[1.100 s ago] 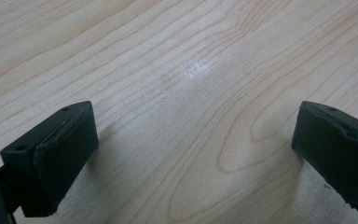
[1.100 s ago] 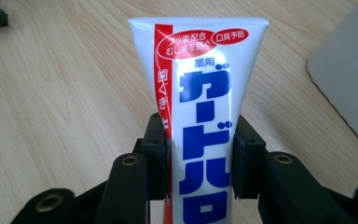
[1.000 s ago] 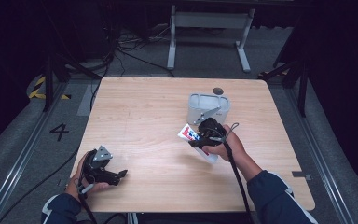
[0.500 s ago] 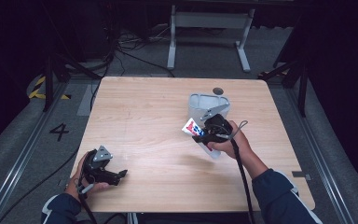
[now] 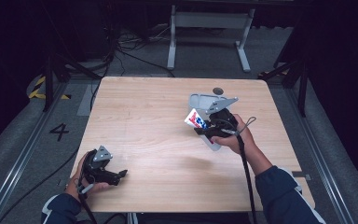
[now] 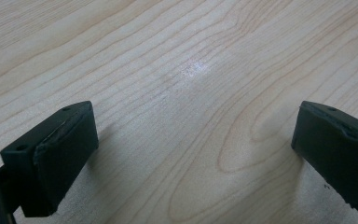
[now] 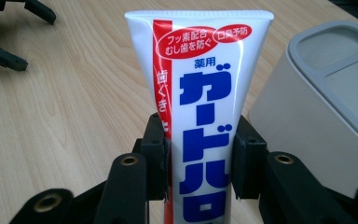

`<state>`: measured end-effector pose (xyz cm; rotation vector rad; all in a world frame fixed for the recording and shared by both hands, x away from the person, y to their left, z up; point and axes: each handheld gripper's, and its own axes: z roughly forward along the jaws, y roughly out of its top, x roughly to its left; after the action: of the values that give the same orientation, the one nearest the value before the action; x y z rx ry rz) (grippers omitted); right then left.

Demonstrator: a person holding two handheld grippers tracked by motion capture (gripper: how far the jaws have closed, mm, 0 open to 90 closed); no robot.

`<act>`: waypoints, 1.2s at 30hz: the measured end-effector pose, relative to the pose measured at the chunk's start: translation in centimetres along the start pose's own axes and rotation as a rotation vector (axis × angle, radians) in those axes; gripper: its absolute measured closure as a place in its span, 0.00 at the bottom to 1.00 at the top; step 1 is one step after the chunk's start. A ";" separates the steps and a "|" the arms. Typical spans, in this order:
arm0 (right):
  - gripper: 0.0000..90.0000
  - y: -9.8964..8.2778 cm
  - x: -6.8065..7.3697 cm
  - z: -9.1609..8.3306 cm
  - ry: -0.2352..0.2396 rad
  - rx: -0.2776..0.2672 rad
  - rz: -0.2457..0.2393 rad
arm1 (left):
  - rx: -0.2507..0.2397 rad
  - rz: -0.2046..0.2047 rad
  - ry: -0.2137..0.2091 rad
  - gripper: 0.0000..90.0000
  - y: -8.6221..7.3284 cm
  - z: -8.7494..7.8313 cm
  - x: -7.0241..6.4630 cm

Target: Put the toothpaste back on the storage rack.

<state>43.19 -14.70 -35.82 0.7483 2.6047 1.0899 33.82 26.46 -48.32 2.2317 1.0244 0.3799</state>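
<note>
The right tongs (image 7: 198,154) are clamping a white toothpaste tube (image 7: 200,93) with red and blue print, their jaws pressing on its two long edges while its flat crimped end is pointing away from the hand. In the high view these tongs (image 5: 204,127) are holding the tube (image 5: 194,118) above the table (image 5: 144,112), just beside the near edge of a grey tray (image 5: 200,99) with recessed compartments. In the right gripper view the tray (image 7: 317,88) is sitting close to the tube's side.

The left tongs (image 6: 186,149) are standing wide open with bare wood between the jaws. In the high view they (image 5: 121,174) are resting low over the table's near corner, well apart from the tray, with the person's hand (image 5: 81,179) wrapping the handle.
</note>
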 end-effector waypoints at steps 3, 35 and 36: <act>0.72 0.3 -0.2 -0.3 -0.011 -0.016 -0.001 | 0.001 0.000 0.000 0.01 0.0 0.0 0.0; 0.72 3.3 -3.1 -3.0 -0.097 -0.181 0.009 | 0.001 -0.001 -0.001 0.01 0.0 0.0 0.0; 0.72 3.3 -3.3 -2.9 -0.101 -0.188 0.008 | 0.000 0.001 -0.001 0.01 0.0 0.0 0.0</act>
<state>46.03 -16.25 -31.39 0.7508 2.3779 1.2443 33.83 26.46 -48.32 2.2325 1.0234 0.3794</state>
